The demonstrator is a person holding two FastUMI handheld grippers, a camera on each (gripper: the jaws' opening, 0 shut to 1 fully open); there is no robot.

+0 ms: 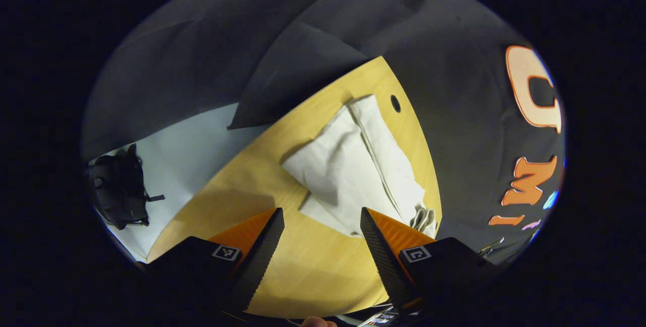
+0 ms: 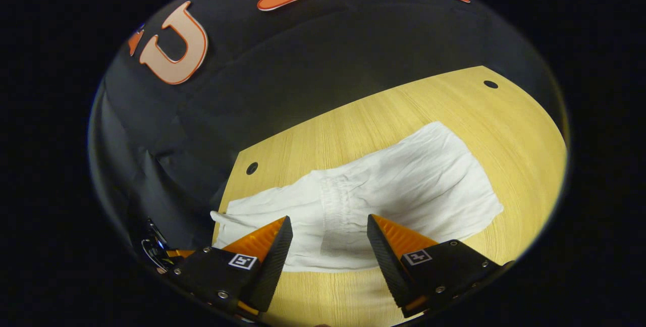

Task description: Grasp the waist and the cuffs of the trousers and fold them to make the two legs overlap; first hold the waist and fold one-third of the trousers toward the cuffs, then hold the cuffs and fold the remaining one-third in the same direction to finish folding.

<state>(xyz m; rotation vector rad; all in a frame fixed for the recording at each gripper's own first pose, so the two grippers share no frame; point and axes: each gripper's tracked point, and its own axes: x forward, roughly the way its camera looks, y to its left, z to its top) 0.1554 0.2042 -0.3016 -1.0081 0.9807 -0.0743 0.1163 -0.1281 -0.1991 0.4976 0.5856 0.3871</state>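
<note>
In the left gripper view the left gripper has its jaws spread wide, holding nothing and touching nothing, with bare wooden table showing between the fingers. The white trousers lie folded on the table toward 12 to 1 o'clock of that gripper, their near corner just beside the right-hand finger, their far end close to the table's far edge and a small hole. Open tabletop lies toward 9 o'clock. In the right gripper view the right gripper is likewise spread wide and empty, over the trousers' near edge; whether it touches the cloth I cannot tell. The gathered waistband sits at 12 o'clock, with clear wood at 2 o'clock.
</note>
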